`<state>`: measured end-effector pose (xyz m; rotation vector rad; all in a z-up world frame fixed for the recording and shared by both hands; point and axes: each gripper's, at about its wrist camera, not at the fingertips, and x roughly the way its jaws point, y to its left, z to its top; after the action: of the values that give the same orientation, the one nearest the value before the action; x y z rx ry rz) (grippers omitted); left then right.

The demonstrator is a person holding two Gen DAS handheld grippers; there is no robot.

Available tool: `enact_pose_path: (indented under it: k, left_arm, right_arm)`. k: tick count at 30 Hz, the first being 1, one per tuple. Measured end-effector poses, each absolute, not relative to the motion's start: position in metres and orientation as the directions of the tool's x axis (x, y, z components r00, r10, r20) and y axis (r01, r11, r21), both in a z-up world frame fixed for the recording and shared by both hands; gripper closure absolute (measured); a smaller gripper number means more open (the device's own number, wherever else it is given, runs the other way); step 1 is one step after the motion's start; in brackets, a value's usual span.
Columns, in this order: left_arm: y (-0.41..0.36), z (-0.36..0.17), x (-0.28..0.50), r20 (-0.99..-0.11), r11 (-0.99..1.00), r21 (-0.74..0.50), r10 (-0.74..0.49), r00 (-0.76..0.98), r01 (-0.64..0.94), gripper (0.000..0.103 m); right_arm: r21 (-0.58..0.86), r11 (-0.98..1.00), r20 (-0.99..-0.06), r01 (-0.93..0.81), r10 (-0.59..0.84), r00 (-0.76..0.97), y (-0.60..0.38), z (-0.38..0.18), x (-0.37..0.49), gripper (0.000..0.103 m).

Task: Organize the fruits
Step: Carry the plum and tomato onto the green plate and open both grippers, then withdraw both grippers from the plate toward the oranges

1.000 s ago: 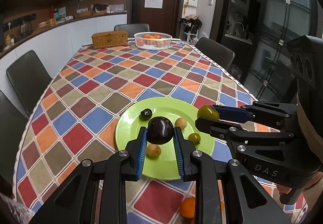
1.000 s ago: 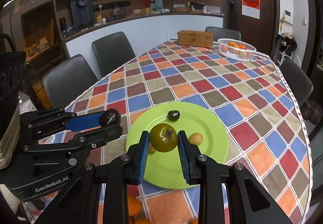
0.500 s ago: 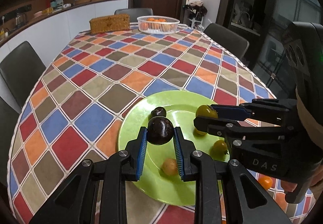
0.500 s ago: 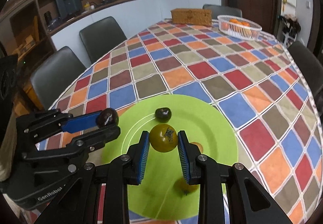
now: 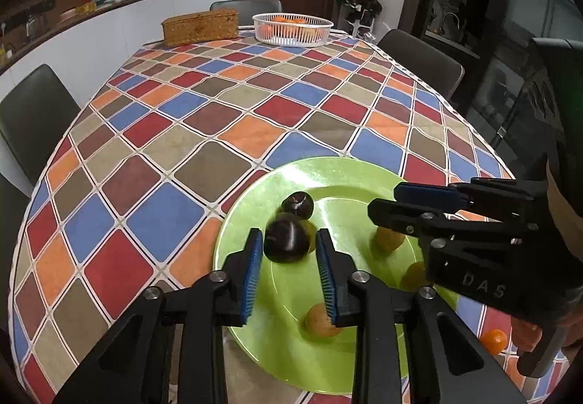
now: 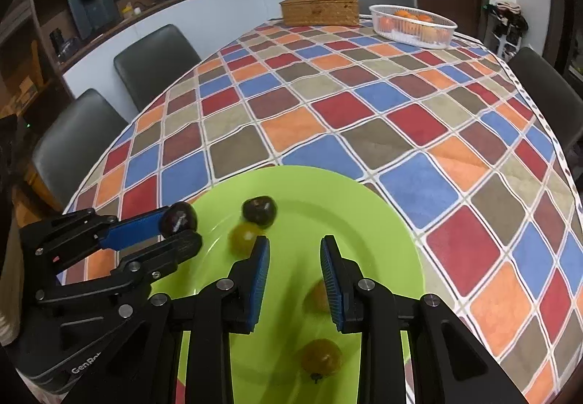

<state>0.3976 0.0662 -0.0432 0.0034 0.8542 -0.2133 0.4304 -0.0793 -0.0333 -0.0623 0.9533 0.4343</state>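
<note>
Going left to right: the left gripper [image 5: 288, 235] hangs low over the left side of the lime green plate [image 5: 346, 178], and a dark plum [image 5: 286, 240] sits right between its blue pads, near the tips. The plum is pressed up against the left pad, but there's a clear sliver of daylight between it and the right pad, so the jaws are parted wider than the fruit and not really pinching it. It's a bit blurry too. In the right wrist view that plum shows at the very tip of the left gripper's blue pad.

Just beyond it, a second dark plum [image 6: 258, 211] lies on the plate, and right next to that is a blurry yellow-green tomato [image 6: 242, 238], just outside the left fingertip of the right gripper [image 6: 295, 240]. That gripper is spread wide with nothing in it, just bare green plate between the pads.

Further right, a tan round fruit [image 6: 316, 294] is half hidden behind the right pad, and an olive-brown one [image 6: 320, 356] lies nearer the camera between the fingers' bases.

The plate sits on a checkered tablecloth [image 5: 218, 105]. At the far end are a wicker box [image 5: 199, 27] and a white basket of oranges [image 5: 291, 27], and a small orange [image 5: 493, 341] lies off the plate at the right.
</note>
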Motion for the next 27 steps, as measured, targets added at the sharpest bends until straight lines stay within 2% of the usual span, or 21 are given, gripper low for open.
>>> enact_pose_path:
  k: [10, 12, 16, 19, 21, 24, 27]
  left_arm:
    - [0.058, -0.019, 0.358, -0.731, 0.986, -0.023, -0.13, 0.67, 0.167, 0.068]
    - [0.055, -0.01, 0.343, -0.719, 0.985, -0.029, -0.138, 0.681, 0.169, 0.064]
    - [0.049, 0.008, 0.316, -0.693, 0.986, -0.031, -0.141, 0.707, 0.167, 0.061]
    - [0.044, 0.02, 0.295, -0.675, 0.986, -0.04, -0.144, 0.723, 0.159, 0.056]
    - [0.041, 0.025, 0.283, -0.666, 0.987, -0.037, -0.141, 0.732, 0.156, 0.053]
    - [0.036, 0.029, 0.262, -0.657, 0.989, -0.026, -0.125, 0.743, 0.143, 0.05]
    - [0.033, 0.028, 0.246, -0.657, 0.991, -0.041, -0.124, 0.743, 0.128, 0.046]
  right_arm:
    - [0.113, 0.904, -0.781, -0.413, 0.338, 0.525, -0.094, -0.013, 0.397, 0.073]
    - [0.104, 0.898, -0.777, -0.428, 0.342, 0.529, -0.095, -0.007, 0.386, 0.072]
    - [0.119, 0.88, -0.753, -0.46, 0.382, 0.535, -0.101, 0.007, 0.361, 0.069]
    - [0.123, 0.872, -0.733, -0.473, 0.402, 0.549, -0.107, 0.019, 0.339, 0.065]
    - [0.11, 0.869, -0.721, -0.483, 0.405, 0.563, -0.11, 0.026, 0.324, 0.065]
    - [0.08, 0.871, -0.707, -0.484, 0.393, 0.589, -0.116, 0.034, 0.304, 0.059]
    - [0.05, 0.87, -0.694, -0.49, 0.383, 0.609, -0.122, 0.04, 0.286, 0.058]
